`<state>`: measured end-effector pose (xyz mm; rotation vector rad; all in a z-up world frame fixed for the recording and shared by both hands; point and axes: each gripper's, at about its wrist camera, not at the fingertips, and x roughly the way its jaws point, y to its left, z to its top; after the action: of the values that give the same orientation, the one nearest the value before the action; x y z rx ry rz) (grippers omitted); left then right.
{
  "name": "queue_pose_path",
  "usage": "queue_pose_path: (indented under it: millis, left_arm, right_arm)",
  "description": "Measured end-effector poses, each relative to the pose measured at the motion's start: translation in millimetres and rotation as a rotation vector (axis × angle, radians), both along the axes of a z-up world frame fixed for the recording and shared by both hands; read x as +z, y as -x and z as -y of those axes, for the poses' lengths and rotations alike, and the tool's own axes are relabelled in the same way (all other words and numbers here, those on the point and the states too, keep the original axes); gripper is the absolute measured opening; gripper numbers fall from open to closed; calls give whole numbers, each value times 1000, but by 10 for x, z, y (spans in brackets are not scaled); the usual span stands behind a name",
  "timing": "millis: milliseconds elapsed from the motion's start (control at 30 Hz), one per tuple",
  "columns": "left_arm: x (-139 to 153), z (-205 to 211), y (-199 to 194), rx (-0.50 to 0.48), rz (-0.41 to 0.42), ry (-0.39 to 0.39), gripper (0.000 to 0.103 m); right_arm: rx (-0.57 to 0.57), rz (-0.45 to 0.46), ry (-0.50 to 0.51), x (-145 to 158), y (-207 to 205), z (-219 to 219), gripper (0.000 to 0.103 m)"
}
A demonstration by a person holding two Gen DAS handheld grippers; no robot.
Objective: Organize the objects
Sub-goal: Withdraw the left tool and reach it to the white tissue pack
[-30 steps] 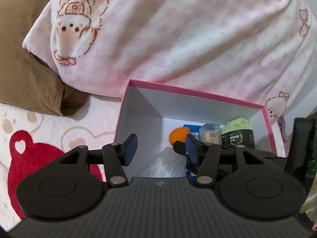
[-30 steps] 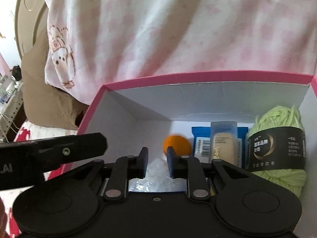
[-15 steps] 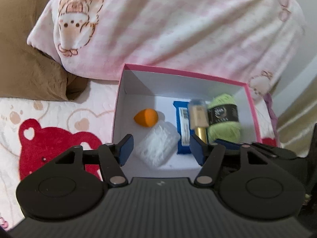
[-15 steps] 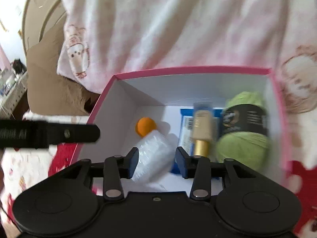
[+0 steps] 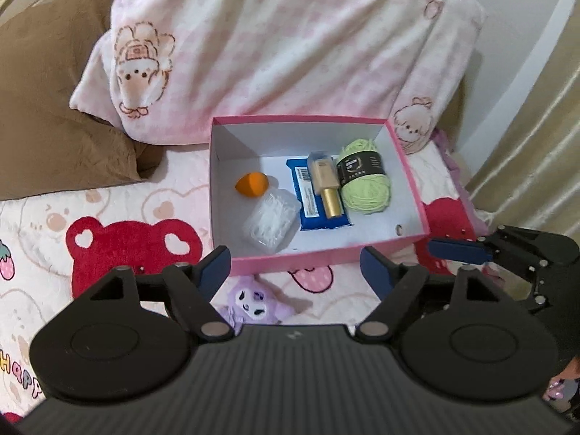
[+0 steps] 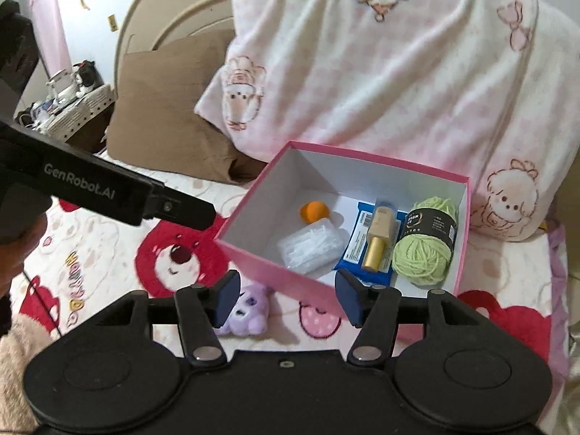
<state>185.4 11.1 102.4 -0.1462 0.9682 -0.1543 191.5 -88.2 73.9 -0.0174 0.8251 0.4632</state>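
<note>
A pink box [image 5: 319, 255] [image 6: 250, 253] stands on the bed. It holds an orange sponge [image 5: 251, 183] [image 6: 314, 211], a clear plastic case [image 5: 270, 219] [image 6: 310, 244], a blue packet [image 5: 311, 195] [image 6: 353, 239], a gold-capped bottle [image 5: 324, 181] [image 6: 378, 232] and green yarn [image 5: 364, 175] [image 6: 424, 243]. A purple plush toy [image 5: 252, 299] [image 6: 248, 311] lies in front of the box. My left gripper [image 5: 295, 272] is open and empty above the toy. My right gripper [image 6: 286, 299] is open and empty, also near the box's front.
A pink checked blanket [image 5: 282, 47] [image 6: 380, 72] is piled behind the box. A brown pillow [image 5: 54, 116] [image 6: 163, 108] lies at the left. The bedsheet [image 5: 119, 214] has red bear prints. A curtain [image 5: 525, 145] hangs at the right.
Both grippers have pulled back and up from the box. The right gripper opened and let go of the clear plastic case, which now lies in the box.
</note>
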Motion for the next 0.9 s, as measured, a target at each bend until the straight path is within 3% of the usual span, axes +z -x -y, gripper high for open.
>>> queue_pose_path:
  millis: [133, 200, 233, 400, 500, 733, 900]
  left_arm:
    - [64, -64, 237, -17, 7, 24, 86]
    - [51, -70, 342, -24, -2, 33, 87]
    - [33, -61, 393, -27, -4, 33, 87]
    - [-46, 47, 640, -78, -8, 25, 89]
    - [-129, 139, 718, -102, -24, 25, 89]
    - [-441, 404, 720, -169, -51, 6, 89]
    - [-771, 523, 634, -179, -102, -18, 91]
  right_arm:
    - [10, 24, 23, 145, 328, 11, 73]
    - [-27, 35, 22, 218, 488, 53, 88]
    - [-32, 44, 16, 244, 549, 70, 90]
    - [-29, 89, 45, 306, 862, 93, 94]
    - [23, 94, -11, 274, 1008, 128, 95]
    - [7, 69, -52, -123, 1177, 221, 96]
    - [-86, 7, -82, -460, 1150, 346, 96]
